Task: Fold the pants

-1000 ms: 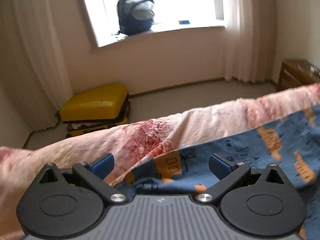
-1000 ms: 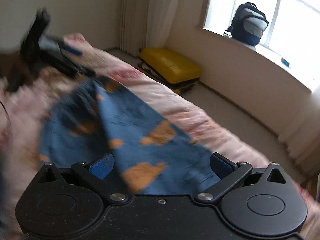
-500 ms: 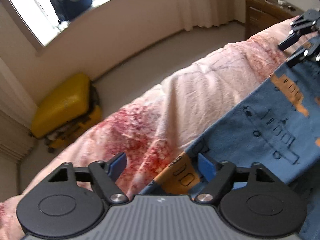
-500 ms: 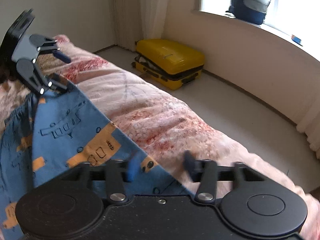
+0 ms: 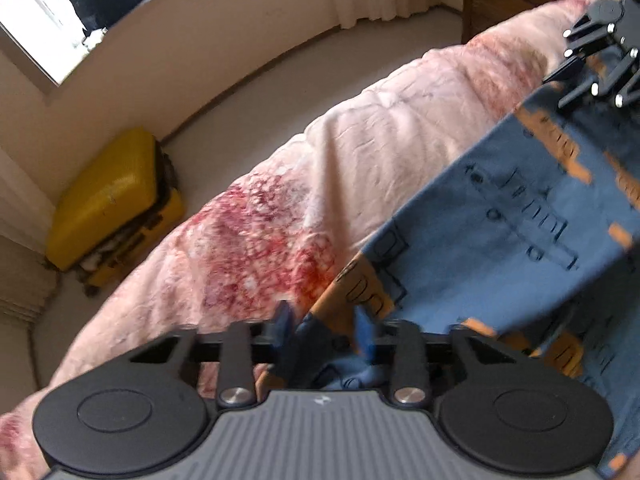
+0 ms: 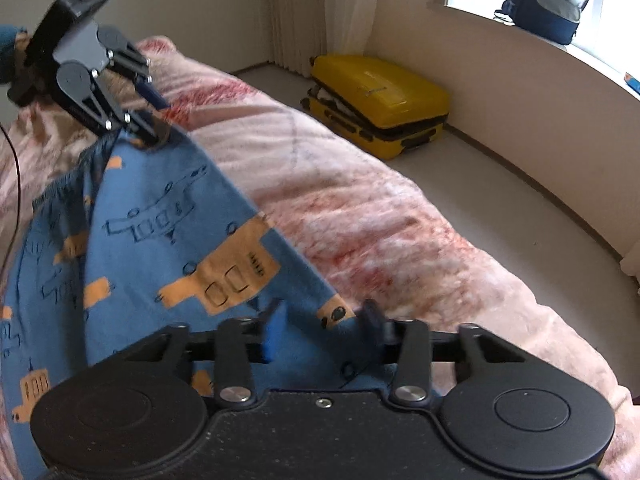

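Here the left hand-held gripper [image 5: 325, 330] is nearly closed, pinching the blue printed pants [image 5: 520, 216]; the right hand-held gripper [image 6: 320, 326] likewise grips their edge. Pants stretch above the pink blanket [image 6: 360, 208].

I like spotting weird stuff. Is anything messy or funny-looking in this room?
Yes: the yellow suitcase on the floor under the window isn't shut properly; clothes poke out of its gap. The blue pants are just being held up over the pink blanket.
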Demonstrator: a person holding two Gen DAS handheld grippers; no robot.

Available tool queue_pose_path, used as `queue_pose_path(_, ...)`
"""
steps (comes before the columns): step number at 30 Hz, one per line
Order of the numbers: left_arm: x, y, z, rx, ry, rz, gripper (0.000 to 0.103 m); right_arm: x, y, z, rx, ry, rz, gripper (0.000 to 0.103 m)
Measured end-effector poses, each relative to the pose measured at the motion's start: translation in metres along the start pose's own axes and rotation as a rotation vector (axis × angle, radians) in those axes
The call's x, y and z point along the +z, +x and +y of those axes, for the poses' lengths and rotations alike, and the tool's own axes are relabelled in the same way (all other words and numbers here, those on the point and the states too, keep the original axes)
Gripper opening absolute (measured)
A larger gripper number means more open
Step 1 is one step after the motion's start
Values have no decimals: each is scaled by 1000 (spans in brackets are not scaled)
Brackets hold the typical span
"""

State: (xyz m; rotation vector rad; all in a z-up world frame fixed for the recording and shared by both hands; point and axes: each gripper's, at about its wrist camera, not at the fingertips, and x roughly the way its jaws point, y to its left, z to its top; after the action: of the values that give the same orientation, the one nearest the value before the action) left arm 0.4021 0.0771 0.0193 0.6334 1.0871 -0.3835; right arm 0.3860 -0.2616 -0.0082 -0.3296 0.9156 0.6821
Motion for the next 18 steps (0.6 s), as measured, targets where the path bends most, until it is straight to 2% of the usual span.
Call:
queue_pose_path(1, 0, -1, -3, 42, -3, 0, 9, 0, 0, 3, -11, -2, 5, 25)
queue_pose_path(2, 1, -1, -4, 70, -16, 4, 4, 0, 1, 6, -32, -5, 12, 16)
queue_pose_path(5, 5, -13, -1, 98, -123, -15, 0, 2, -3, 19, -96, -44, 26, 2)
queue_pose_path(8, 6, -39, 2, 127, -204, -84, 0, 9, -14, 25, -181, -63, 4, 1)
queue_pose_path(11, 11, -58, -1, 209, -204, -161, 0, 20, -27, 26, -293, -63, -56, 1)
queue_pose_path(14, 17, -63, -5, 286, -221, -250, 0, 36, -37, 17, -420, -10, -142, 1)
queue_pose_path(16, 23, -52, -6, 298, -254, -257, 0, 45, -35, 13, -482, 8, -167, 1)
queue_pose_path(18, 29, -33, -7, 293, -260, -210, 0, 51, -21, 11, -534, 6, -149, 1)
